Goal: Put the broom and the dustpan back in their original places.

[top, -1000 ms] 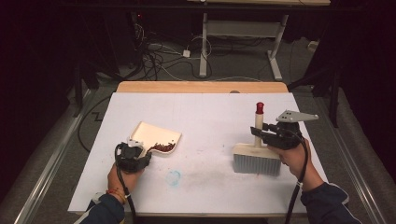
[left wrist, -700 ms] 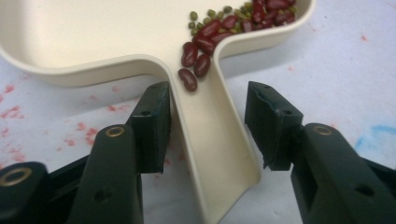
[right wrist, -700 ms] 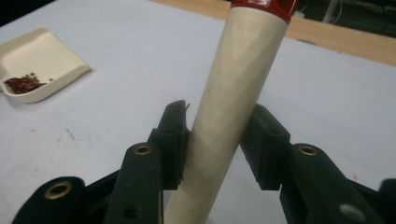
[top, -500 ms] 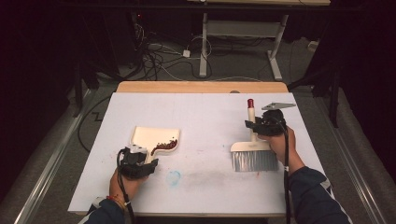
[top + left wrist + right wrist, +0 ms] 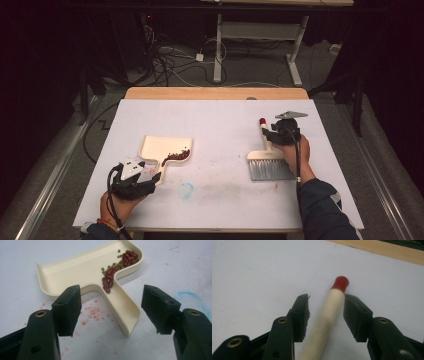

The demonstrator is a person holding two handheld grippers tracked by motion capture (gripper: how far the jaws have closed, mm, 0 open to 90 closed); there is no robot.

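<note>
Jaws on my left gripper (image 5: 110, 315) have just been opening, straddling the dustpan (image 5: 82, 272) handle untouched. I'm also loosening my right gripper (image 5: 325, 315) around the brush (image 5: 324, 322) handle, pads clear of it.

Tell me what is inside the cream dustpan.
The dustpan holds red beans and small green ones, piled where pan meets handle. Nothing covers them.
</note>
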